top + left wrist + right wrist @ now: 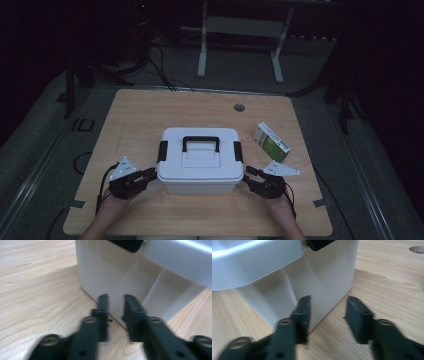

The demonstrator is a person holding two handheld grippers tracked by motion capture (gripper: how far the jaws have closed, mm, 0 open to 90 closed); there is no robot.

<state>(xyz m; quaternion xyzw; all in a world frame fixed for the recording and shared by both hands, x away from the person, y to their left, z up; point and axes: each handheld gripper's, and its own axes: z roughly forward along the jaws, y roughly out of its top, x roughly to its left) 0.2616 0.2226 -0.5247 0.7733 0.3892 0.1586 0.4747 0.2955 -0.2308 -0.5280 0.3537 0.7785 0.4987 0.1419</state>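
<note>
A white lidded box (199, 160) with a black handle (200, 143) and black side latches stands in the middle of the wooden table (150, 110). My left gripper (145, 175) lies low against the box's left end, and in the left gripper view its jaws (116, 298) stand a little apart, pointing at the white side wall (125, 272) with nothing between them. My right gripper (250, 173) sits at the box's right end. Its jaws (329, 300) are spread wider, empty, just short of the box's lower corner (324, 277).
A small green and white carton (271, 141) lies on the table to the right of the box. A round cable hole (239, 107) is near the far edge. A white stand (240, 30) and cables are on the dark floor beyond.
</note>
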